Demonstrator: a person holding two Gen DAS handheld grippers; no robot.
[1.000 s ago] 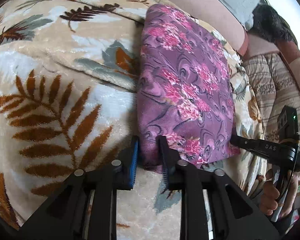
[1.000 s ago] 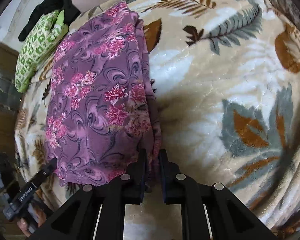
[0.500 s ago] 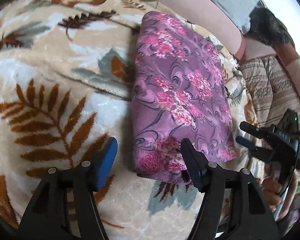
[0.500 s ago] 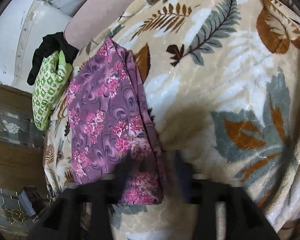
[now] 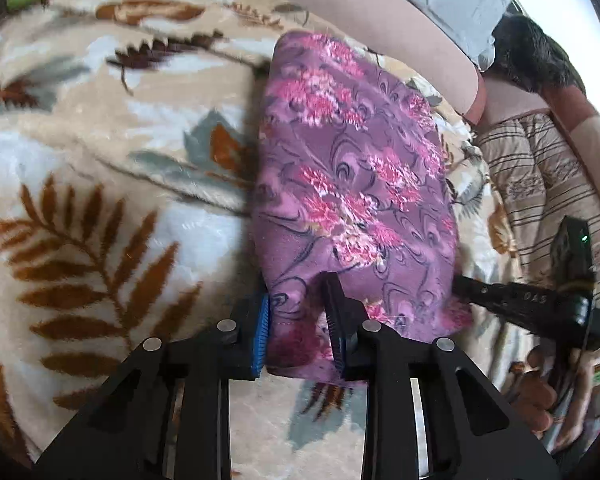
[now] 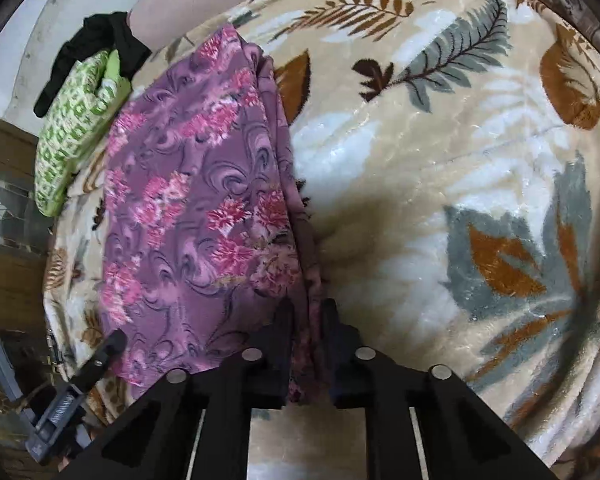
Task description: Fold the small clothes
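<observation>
A folded purple garment with pink flowers [image 5: 352,168] [image 6: 188,200] lies lengthwise on a leaf-patterned beige blanket [image 5: 100,160] [image 6: 420,160]. My left gripper [image 5: 296,300] is at its near left corner, its jaws closing with the cloth pinched between the pads. My right gripper [image 6: 306,312] is at the near right corner, its jaws closing on the bunched edge. Each gripper also shows in the other's view: the right gripper [image 5: 520,300] low at the right, the left gripper [image 6: 112,340] low at the left.
A green patterned cloth [image 6: 72,128] with a black garment [image 6: 100,40] on top lies at the blanket's far left end. Striped bedding [image 5: 540,184] lies off to the right. A person's hand [image 5: 540,392] holds the right gripper's handle.
Both grippers opened and drew back half a second ago, then came back in and closed on the garment's near corners again. The garment lies where it was.
</observation>
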